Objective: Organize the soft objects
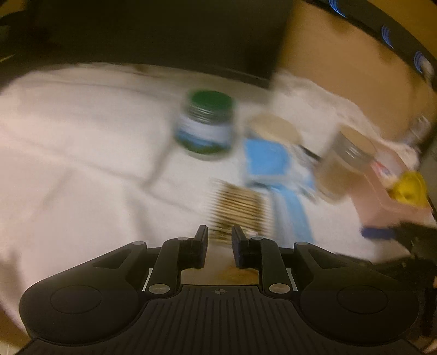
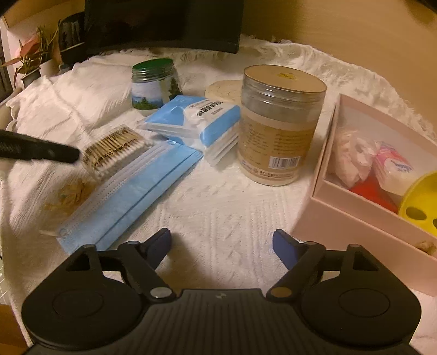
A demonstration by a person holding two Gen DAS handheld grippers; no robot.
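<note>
My left gripper [image 1: 220,234] is shut on a clear pack of cotton swabs [image 1: 240,210], holding its near end; the left wrist view is blurred. In the right wrist view the same pack [image 2: 114,148] sits at the tip of the left gripper's fingers [image 2: 64,154], beside a blue face mask [image 2: 131,191] and a blue pack of wipes [image 2: 196,123]. My right gripper [image 2: 221,245] is open and empty over the white cloth [image 2: 218,207]. A pink box [image 2: 338,215] at the right holds soft packets [image 2: 355,155].
A green-lidded jar [image 2: 155,84] and a tall clear canister [image 2: 275,123] stand on the cloth. A yellow holder [image 2: 423,202] sits in the box. A dark monitor [image 2: 164,24] is behind, a plant [image 2: 30,60] at far left.
</note>
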